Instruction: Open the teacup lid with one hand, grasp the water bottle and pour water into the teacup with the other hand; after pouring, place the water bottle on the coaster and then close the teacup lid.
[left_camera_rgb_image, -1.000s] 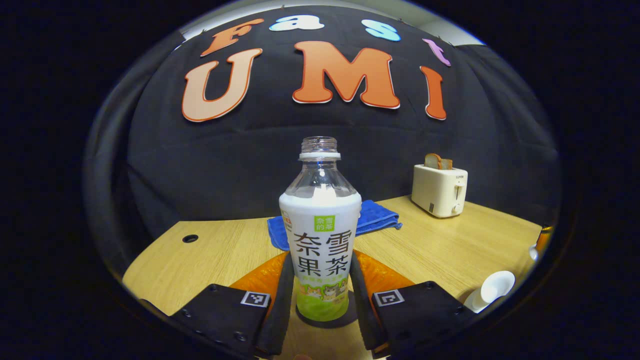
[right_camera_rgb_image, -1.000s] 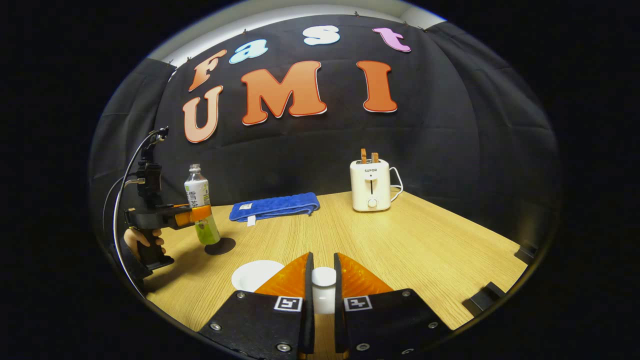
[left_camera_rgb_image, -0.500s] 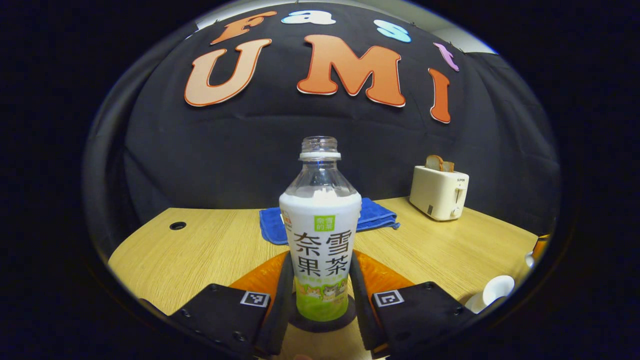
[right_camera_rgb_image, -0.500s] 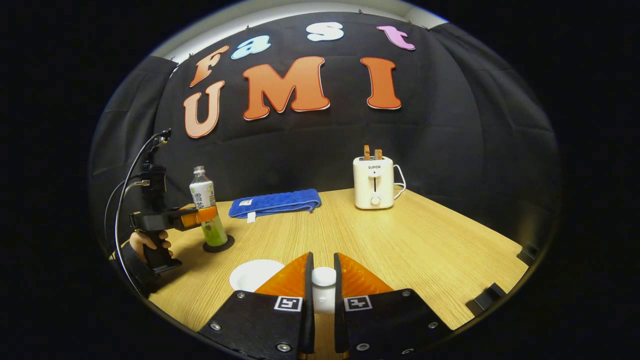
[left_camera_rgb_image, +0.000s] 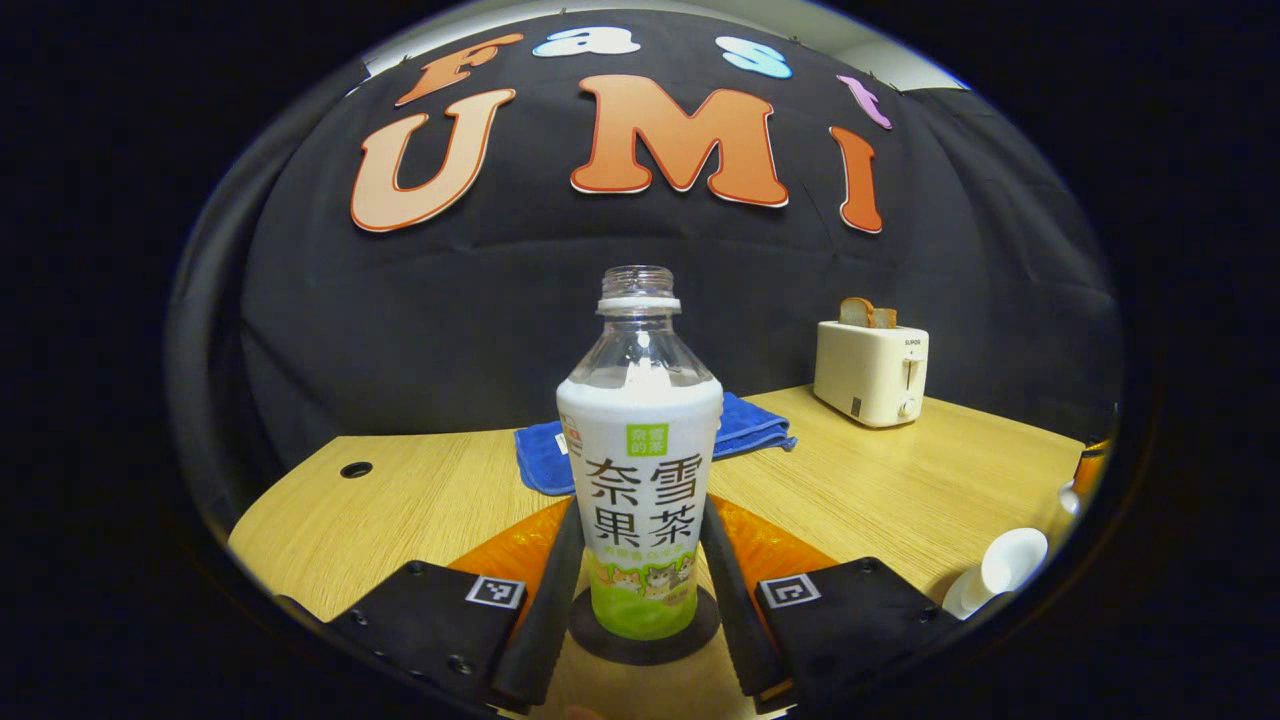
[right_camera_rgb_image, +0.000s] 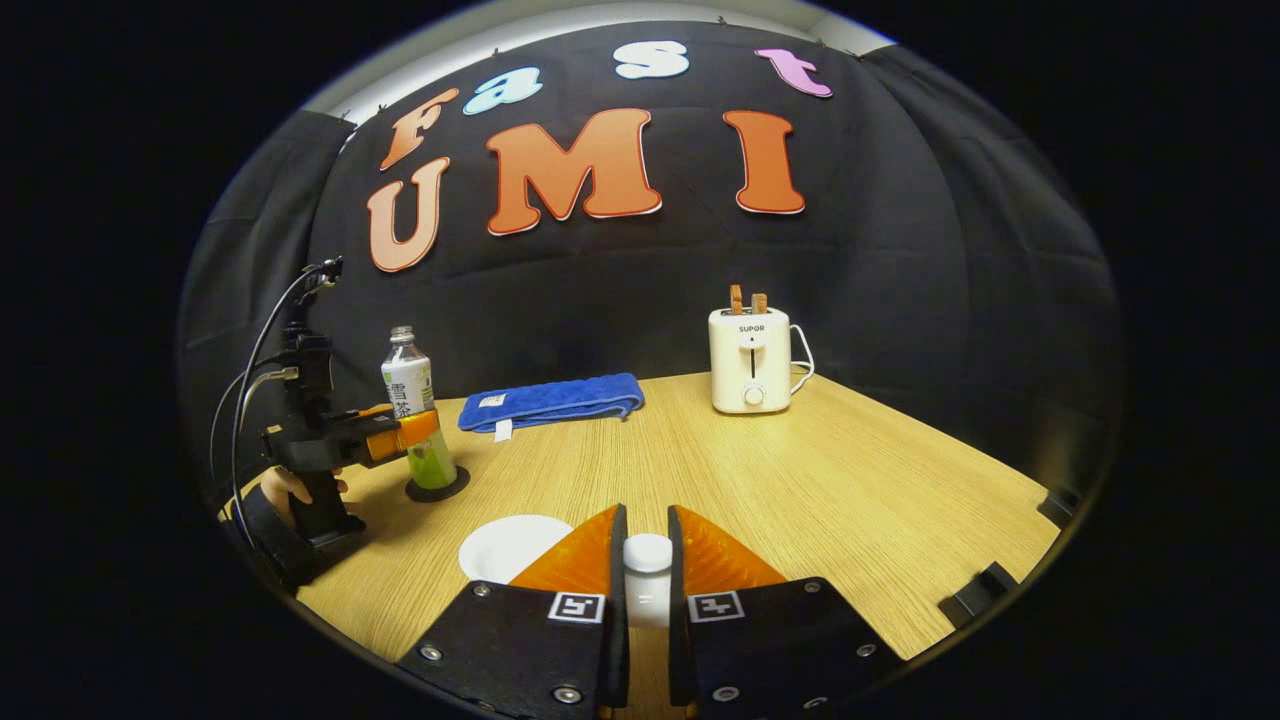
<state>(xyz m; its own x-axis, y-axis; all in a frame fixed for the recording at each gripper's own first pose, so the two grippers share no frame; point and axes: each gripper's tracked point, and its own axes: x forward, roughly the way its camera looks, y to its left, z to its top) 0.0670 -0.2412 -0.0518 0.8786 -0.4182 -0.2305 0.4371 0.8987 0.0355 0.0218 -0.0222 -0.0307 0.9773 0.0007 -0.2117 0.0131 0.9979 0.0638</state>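
One water bottle (left_camera_rgb_image: 640, 500) upright, mouth up

Take the water bottle (left_camera_rgb_image: 640, 470) as your landmark: it stands upright on the dark coaster (left_camera_rgb_image: 644, 638), uncapped, between your left gripper (left_camera_rgb_image: 640, 600) fingers, so nothing blocks the way above its mouth. Directly behind the bottle lies the folded blue towel (left_camera_rgb_image: 748, 428), low and flat, easy to pass over. Far to the bottle's right, at the back edge by the cloth wall, the toaster (left_camera_rgb_image: 870, 373) stands tall with bread sticking up. Nearer on the bottle's right sits the white teacup (right_camera_rgb_image: 510, 545), beside your right gripper (right_camera_rgb_image: 646, 580), which clamps the lid (right_camera_rgb_image: 647, 560). Between bottle and toaster the wooden table (right_camera_rgb_image: 850, 500) lies bare.
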